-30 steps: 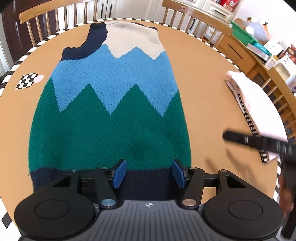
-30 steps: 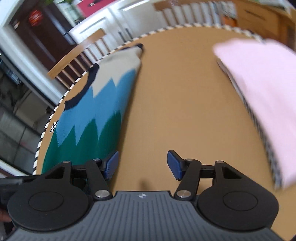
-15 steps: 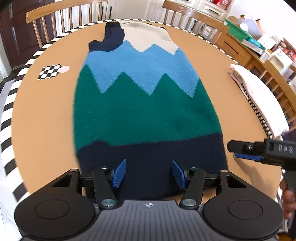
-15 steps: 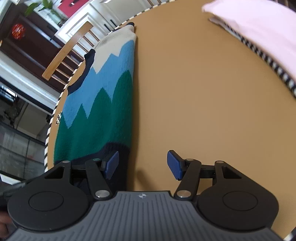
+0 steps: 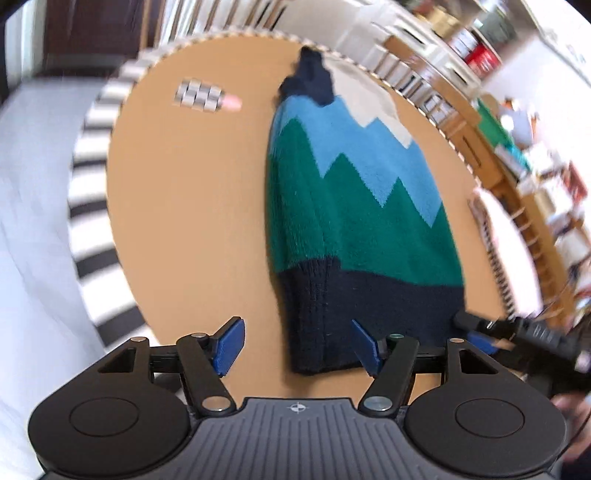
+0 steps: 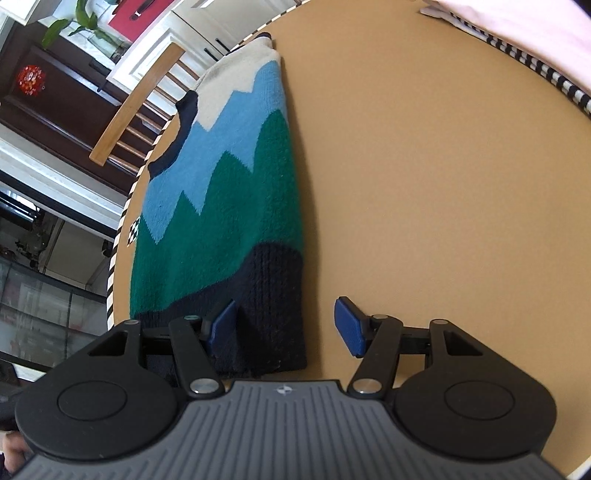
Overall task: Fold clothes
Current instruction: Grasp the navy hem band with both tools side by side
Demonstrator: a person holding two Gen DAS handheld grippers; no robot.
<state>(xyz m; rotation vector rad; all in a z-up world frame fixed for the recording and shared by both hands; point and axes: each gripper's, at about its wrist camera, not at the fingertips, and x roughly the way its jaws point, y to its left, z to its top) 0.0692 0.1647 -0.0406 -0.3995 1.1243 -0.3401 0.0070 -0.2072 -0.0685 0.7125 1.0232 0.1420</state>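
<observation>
Left tool [image 5: 297,343] with matte black linkage arms, blue rectangular finger pads [image 5: 229,345], silver pivot screws, round black discs at both sides, grey ribbed housing with a small white crosshair mark, right tool [image 6: 284,326] of the same black, blue and grey build

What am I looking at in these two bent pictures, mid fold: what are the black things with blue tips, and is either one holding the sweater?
Each picture comes from a fisheye camera on a hand-held gripper carried by a person; no robot arm is involved. The left hand-held gripper and the right hand-held gripper are both open and hold nothing. On the round brown table lies a knitted sweater with green, blue and cream zigzags and a navy hem, its sides already folded in. Each camera looks at a near corner of that hem. A folded pink cloth sits at the table's far right edge. The left view is blurred.
</observation>
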